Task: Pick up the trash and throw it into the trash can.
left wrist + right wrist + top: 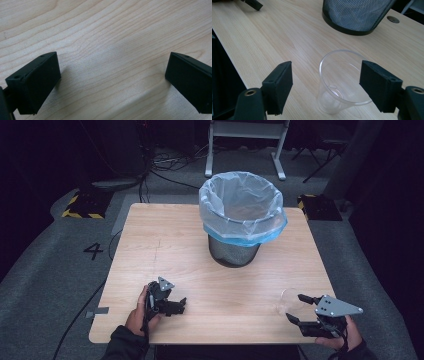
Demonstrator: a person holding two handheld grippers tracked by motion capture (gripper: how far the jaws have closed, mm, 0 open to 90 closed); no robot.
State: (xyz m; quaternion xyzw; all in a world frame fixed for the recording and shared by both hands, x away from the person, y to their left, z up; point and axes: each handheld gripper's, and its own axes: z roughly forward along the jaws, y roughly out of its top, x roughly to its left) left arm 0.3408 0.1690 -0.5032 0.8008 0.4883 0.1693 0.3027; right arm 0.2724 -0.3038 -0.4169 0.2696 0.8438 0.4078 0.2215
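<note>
The right claw [325,87], jaws wide apart and gripping nothing, straddles the clear cup [342,82] off-centre, so closing could tip it.

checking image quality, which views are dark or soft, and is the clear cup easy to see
High view: dark surroundings, lit table, clear cup barely visible. Right gripper view: bright, cup sharp, bin slightly soft. Left gripper view: jaws cast soft shadows on the woodgrain, which blurs toward the top.
</note>
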